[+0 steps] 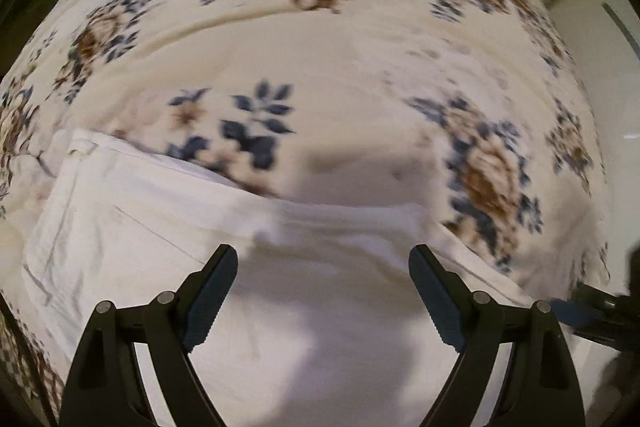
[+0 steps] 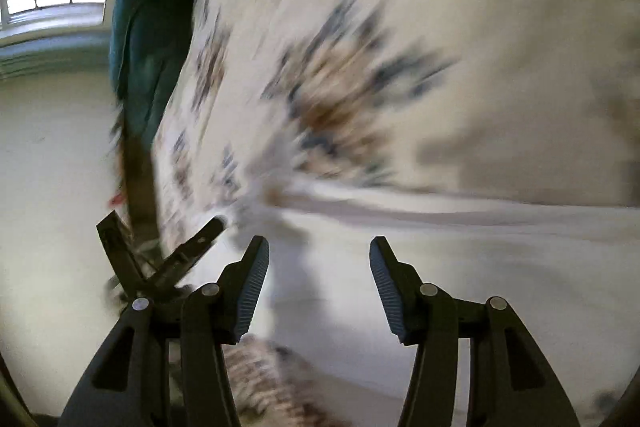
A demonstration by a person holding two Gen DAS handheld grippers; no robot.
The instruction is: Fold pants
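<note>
White pants [image 1: 168, 227] lay flat on the floral bedspread [image 1: 320, 67], filling the left wrist view from about 9 o'clock down to 6 o'clock, with a stitched hem or waistband corner near 9 o'clock and a folded edge running across toward 3 o'clock. Left gripper [image 1: 323, 263] hung over the cloth, jaws spread wide, nothing between them. Right gripper [image 2: 319, 259] was also released, jaws apart and empty, with the pants [image 2: 500, 247] ahead from 3 to 5 o'clock; that view was heavily smeared. A dark green cushion [image 2: 136, 39] sat at 10 o'clock at the bed's far edge. Judged: between folds, one fold apparently laid and both tools free. Next move likely calls for picking a fresh edge or corner of the pants with each gripper, pinching through all layers before lifting, then carrying it over evenly so the stack does not skew
</note>
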